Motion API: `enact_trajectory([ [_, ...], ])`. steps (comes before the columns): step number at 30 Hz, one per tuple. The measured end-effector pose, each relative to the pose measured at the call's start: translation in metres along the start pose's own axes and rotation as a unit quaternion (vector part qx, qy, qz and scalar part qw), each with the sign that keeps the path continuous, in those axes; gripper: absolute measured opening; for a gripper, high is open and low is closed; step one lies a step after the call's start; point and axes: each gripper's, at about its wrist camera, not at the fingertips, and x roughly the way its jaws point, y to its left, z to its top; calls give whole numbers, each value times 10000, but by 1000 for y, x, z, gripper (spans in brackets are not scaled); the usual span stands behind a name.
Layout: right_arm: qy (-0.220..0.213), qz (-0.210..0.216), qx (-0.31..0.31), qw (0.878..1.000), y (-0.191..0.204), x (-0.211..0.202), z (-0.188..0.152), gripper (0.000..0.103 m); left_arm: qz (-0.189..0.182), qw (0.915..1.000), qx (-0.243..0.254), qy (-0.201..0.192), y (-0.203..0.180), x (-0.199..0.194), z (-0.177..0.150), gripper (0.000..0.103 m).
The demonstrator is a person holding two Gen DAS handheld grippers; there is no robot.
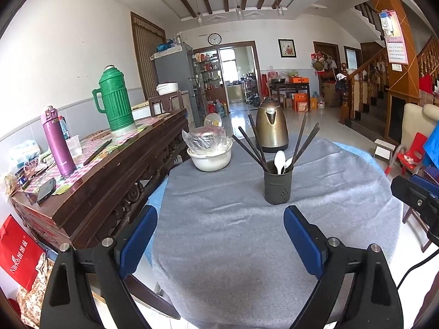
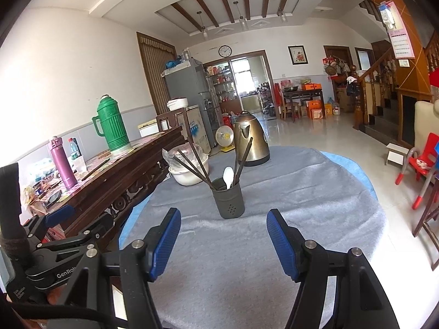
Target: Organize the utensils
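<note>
A dark grey utensil holder (image 1: 277, 186) stands upright on the grey cloth of the round table (image 1: 219, 233). Several dark chopsticks (image 1: 251, 148) and white spoons (image 1: 279, 161) stick out of it. It also shows in the right wrist view (image 2: 230, 200), with chopsticks (image 2: 192, 168) and a white spoon (image 2: 228, 176). My left gripper (image 1: 221, 219) is open and empty, short of the holder and to its left. My right gripper (image 2: 223, 220) is open and empty, just in front of the holder. The left gripper shows at the left edge of the right wrist view (image 2: 59, 215).
A metal kettle (image 1: 271, 126) and a white bowl with a plastic-wrapped dish (image 1: 210, 153) stand behind the holder. A dark wooden sideboard (image 1: 109, 170) on the left carries a green thermos (image 1: 115, 101) and a purple bottle (image 1: 57, 144). Red child chairs (image 2: 424, 164) stand on the right.
</note>
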Motion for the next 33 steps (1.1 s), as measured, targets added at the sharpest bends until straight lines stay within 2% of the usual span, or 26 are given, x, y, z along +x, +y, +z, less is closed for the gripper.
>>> enact_trajectory([
  [33,57,3,49,10000,-2,1,-6,68,123,9999,-87,47,7,-3,-2,93],
])
